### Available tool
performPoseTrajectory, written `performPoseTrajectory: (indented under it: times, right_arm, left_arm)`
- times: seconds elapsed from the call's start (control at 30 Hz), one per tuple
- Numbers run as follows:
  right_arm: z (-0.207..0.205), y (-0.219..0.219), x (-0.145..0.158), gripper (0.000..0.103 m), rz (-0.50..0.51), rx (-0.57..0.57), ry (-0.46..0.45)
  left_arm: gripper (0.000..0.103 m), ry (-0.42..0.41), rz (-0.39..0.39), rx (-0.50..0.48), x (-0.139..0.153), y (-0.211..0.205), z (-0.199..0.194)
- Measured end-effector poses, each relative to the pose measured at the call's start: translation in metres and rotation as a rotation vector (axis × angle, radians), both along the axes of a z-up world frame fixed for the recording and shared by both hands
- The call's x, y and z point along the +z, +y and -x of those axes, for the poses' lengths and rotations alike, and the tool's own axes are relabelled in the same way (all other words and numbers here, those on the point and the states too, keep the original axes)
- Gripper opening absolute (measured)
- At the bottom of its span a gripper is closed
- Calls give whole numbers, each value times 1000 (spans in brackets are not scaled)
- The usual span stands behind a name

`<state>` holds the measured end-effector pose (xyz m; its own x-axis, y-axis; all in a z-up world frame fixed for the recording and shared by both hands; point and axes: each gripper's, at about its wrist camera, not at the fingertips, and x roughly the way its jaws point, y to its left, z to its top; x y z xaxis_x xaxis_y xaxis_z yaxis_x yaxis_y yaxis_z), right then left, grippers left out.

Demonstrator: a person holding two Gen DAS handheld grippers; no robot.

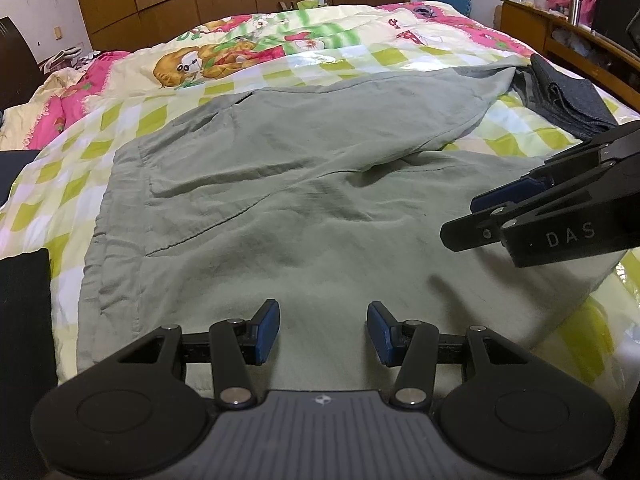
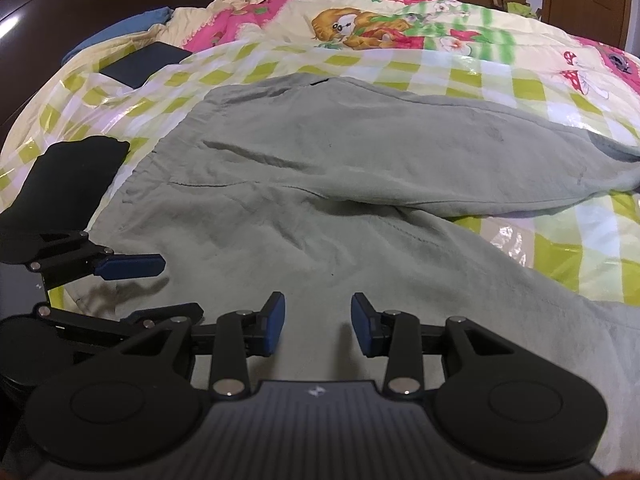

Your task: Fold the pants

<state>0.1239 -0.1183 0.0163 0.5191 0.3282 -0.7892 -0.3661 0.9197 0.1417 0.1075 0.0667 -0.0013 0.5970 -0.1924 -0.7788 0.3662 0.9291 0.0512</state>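
Note:
Pale green pants (image 1: 280, 200) lie spread flat on the bed, waistband to the left, two legs running to the right; they also show in the right wrist view (image 2: 340, 184). My left gripper (image 1: 323, 330) is open and empty, hovering just above the near edge of the pants. My right gripper (image 2: 318, 326) is open and empty over the near leg. The right gripper also shows in the left wrist view (image 1: 468, 220) at the right. The left gripper also shows in the right wrist view (image 2: 168, 284) at the lower left.
The bed has a checked yellow-green quilt (image 1: 328, 60) under clear plastic. Folded dark grey clothes (image 1: 568, 100) lie at the right beyond the leg ends. A folded black garment (image 2: 76, 176) and a dark flat item (image 2: 144, 62) lie left. A wooden shelf (image 1: 560, 28) stands right.

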Motion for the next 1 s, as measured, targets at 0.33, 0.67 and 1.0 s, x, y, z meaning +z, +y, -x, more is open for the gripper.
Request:
performPoseTrajectory:
  times: [0.33, 0.67, 1.0]
  right_arm:
    - [-34, 4, 15, 45, 36, 86, -43]
    - [-179, 17, 22, 54, 103, 292, -102]
    - [-275, 18, -10, 59, 172, 376, -31]
  left_arm:
    - [67, -53, -21, -49, 24, 17, -33]
    - [71, -97, -111, -15, 26, 75, -146]
    - [71, -46, -89, -59, 19, 101, -239]
